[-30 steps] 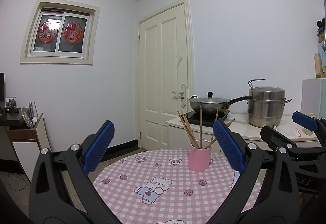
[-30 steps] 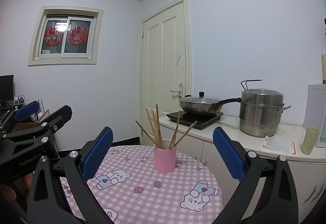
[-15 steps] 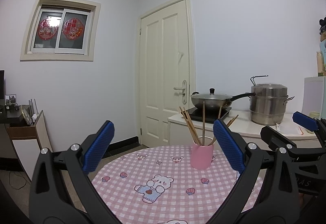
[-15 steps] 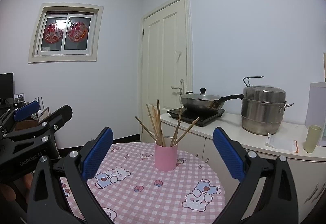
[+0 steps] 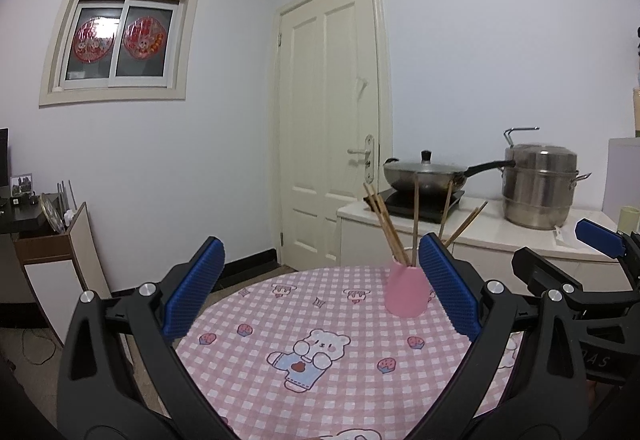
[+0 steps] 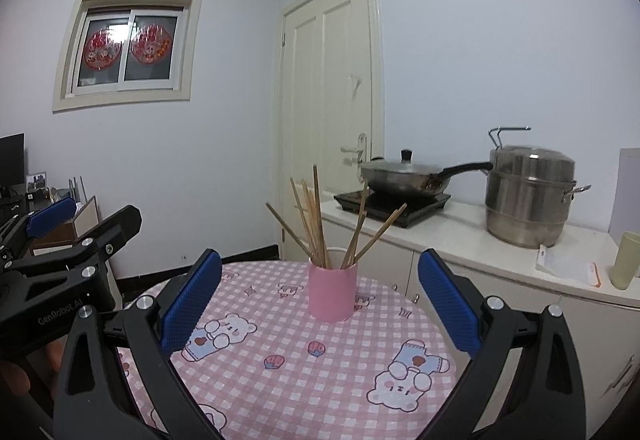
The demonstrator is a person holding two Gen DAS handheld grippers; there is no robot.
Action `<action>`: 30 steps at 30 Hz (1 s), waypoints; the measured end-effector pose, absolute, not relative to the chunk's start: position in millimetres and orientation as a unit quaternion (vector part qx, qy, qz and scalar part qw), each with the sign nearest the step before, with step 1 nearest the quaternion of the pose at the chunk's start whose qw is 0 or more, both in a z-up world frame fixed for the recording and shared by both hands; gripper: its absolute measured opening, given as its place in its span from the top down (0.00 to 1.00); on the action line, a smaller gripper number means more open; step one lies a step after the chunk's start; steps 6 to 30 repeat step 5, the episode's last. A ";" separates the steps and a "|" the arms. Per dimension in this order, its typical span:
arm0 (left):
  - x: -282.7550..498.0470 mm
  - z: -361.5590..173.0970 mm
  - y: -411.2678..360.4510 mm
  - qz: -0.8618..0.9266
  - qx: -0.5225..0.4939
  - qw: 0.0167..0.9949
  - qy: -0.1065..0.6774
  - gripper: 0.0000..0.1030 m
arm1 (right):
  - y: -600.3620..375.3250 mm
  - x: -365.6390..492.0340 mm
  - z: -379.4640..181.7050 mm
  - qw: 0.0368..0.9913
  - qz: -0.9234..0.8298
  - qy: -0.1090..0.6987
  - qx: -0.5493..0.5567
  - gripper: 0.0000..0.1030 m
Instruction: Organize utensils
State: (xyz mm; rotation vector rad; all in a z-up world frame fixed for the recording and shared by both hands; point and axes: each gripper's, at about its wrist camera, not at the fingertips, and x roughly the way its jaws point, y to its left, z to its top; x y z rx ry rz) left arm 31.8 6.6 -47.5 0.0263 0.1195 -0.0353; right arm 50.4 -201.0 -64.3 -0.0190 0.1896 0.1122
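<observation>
Facing the pink cup [image 6: 331, 294] almost dead ahead, the right claw [image 6: 319, 306] hovered over the near edge of the table [image 6: 280, 380] with its blue pads spread wide and nothing between them. The cup stood upright toward the far edge of the round checked top, and the chopsticks [image 6: 316, 215] in it fanned upward and outward, their long axes near vertical but leaning in several directions, one low stick pointing off to the left and two to the right. Any pick would therefore have had to come from above or from the side onto a single stick rather than the bundle.

The left claw [image 5: 320, 296] was likewise spread and empty, yet the cup [image 5: 406, 292] lay off to its right, partly behind its right-hand pad, so the right claw seemed the better aligned of the two. Both were set apart from the cup, neither touching it.

Nothing else rested on the cloth between claws and cup, as far as the fisheye views showed. Beyond the table's far edge a counter [image 6: 460, 240] carried a lidded wok [image 6: 404, 175] on a hob, a steel steamer pot [image 6: 528, 199], a pale green cup [image 6: 624, 260] and what may have been a paper packet; these stood well clear of the reach path. A door [image 6: 328, 119] closed off the wall behind.
</observation>
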 end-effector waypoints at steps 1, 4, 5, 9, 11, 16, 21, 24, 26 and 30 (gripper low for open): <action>34.8 -49.7 6.8 -0.016 0.014 0.998 0.063 0.07 | -199.7 53.0 -66.3 0.993 0.057 0.099 -0.010 0.08; 48.0 -59.2 7.8 -0.010 0.015 0.997 0.080 0.07 | -196.3 65.7 -75.0 0.991 0.058 0.118 -0.011 0.08; 51.0 -61.2 8.6 -0.010 0.015 0.996 0.084 0.07 | -195.6 69.6 -76.9 0.991 0.058 0.123 -0.011 0.08; 51.0 -61.2 8.6 -0.010 0.015 0.996 0.084 0.07 | -195.6 69.6 -76.9 0.991 0.058 0.123 -0.011 0.08; 51.0 -61.2 8.6 -0.010 0.015 0.996 0.084 0.07 | -195.6 69.6 -76.9 0.991 0.058 0.123 -0.011 0.08; 51.0 -61.2 8.6 -0.010 0.015 0.996 0.084 0.07 | -195.6 69.6 -76.9 0.991 0.058 0.123 -0.011 0.08; 51.0 -61.2 8.6 -0.010 0.015 0.996 0.084 0.07 | -195.6 69.6 -76.9 0.991 0.058 0.123 -0.011 0.08; 51.0 -61.2 8.6 -0.010 0.015 0.996 0.084 0.07 | -195.6 69.6 -76.9 0.991 0.058 0.123 -0.011 0.08; 51.0 -61.2 8.6 -0.010 0.015 0.996 0.084 0.07 | -195.6 69.6 -76.9 0.991 0.058 0.123 -0.011 0.08; 51.0 -61.2 8.6 -0.010 0.015 0.996 0.084 0.07 | -195.6 69.6 -76.9 0.991 0.058 0.123 -0.011 0.08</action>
